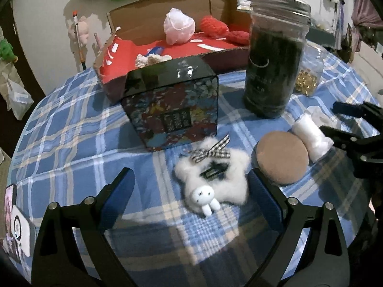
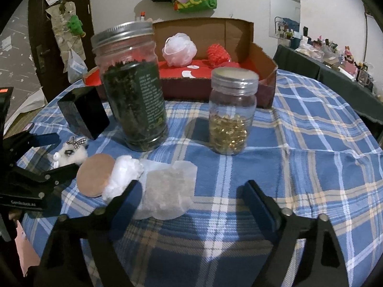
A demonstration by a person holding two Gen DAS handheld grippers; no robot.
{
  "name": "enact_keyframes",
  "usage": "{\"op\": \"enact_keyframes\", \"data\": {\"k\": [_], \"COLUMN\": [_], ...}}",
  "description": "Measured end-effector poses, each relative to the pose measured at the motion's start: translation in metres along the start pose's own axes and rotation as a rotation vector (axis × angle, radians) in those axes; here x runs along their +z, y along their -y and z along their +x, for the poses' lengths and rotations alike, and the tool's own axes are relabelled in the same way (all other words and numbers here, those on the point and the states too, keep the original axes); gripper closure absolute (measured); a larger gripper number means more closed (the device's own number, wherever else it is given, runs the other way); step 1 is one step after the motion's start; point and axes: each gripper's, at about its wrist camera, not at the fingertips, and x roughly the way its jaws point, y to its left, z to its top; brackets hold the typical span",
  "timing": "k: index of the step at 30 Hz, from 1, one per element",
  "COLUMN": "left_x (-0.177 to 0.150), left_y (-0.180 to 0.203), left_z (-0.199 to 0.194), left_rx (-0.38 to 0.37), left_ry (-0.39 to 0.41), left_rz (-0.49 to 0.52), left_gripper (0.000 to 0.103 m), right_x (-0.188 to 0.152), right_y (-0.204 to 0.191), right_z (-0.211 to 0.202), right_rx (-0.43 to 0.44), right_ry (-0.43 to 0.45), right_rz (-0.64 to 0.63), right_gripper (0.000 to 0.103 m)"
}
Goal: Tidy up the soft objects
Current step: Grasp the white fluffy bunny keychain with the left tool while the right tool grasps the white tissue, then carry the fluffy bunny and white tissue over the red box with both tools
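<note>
your left gripper (image 1: 191, 186) gapes around the fluffy white star-shaped plush clip (image 1: 213, 177); your right gripper (image 2: 191, 201) spreads wide beside the white cotton wad (image 2: 124, 177).

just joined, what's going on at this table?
A person is sorting soft items into the cardboard box, which already holds a pink mesh pouf and red knitted pieces. Both grippers are open and holding nothing. The left hand-held gripper frames the fluffy white star clip; the right hand-held gripper hovers by the cotton pads. A brown puff and cotton roll wait on the plaid cloth.
</note>
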Motion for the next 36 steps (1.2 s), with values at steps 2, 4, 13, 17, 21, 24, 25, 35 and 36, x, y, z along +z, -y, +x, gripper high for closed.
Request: {"op": "enact_keyframes", "data": {"k": [2, 4, 13, 17, 21, 24, 25, 35, 36], "left_x": [0.0, 0.0, -0.004, 0.002, 0.006, 0.008, 0.008, 0.009, 0.009], "left_y": [0.0, 0.003, 0.01, 0.016, 0.028, 0.034, 0.035, 0.041, 0.041], "left_z": [0.001, -0.001, -0.028, -0.042, -0.045, -0.045, -0.045, -0.045, -0.045], "left_rx": [-0.08, -0.097, -0.12, -0.185, -0.2, -0.207, -0.209, -0.212, -0.213], "left_ry": [0.008, 0.021, 0.097, 0.133, 0.146, 0.149, 0.151, 0.153, 0.151], "left_rz": [-0.007, -0.007, -0.02, -0.024, 0.001, 0.007, 0.008, 0.015, 0.015], "left_gripper": [0.049, 0.05, 0.051, 0.051, 0.051, 0.051, 0.051, 0.051, 0.051], "right_x": [0.0, -0.002, -0.002, 0.002, 0.002, 0.002, 0.002, 0.0, -0.001], "right_y": [-0.004, -0.01, -0.013, -0.017, -0.021, -0.023, -0.023, -0.023, -0.023], "right_z": [0.0, -0.001, -0.025, -0.037, -0.041, -0.045, -0.047, -0.052, -0.052], "right_rx": [0.01, 0.042, 0.047, 0.076, 0.089, 0.068, 0.061, 0.083, 0.087], "right_ry": [0.007, 0.018, 0.108, 0.136, 0.145, 0.16, 0.168, 0.174, 0.171], "right_rz": [-0.026, -0.06, -0.053, -0.049, -0.054, -0.063, -0.063, -0.057, -0.058], "right_gripper": [0.03, 0.063, 0.083, 0.083, 0.083, 0.083, 0.083, 0.083, 0.083]}}
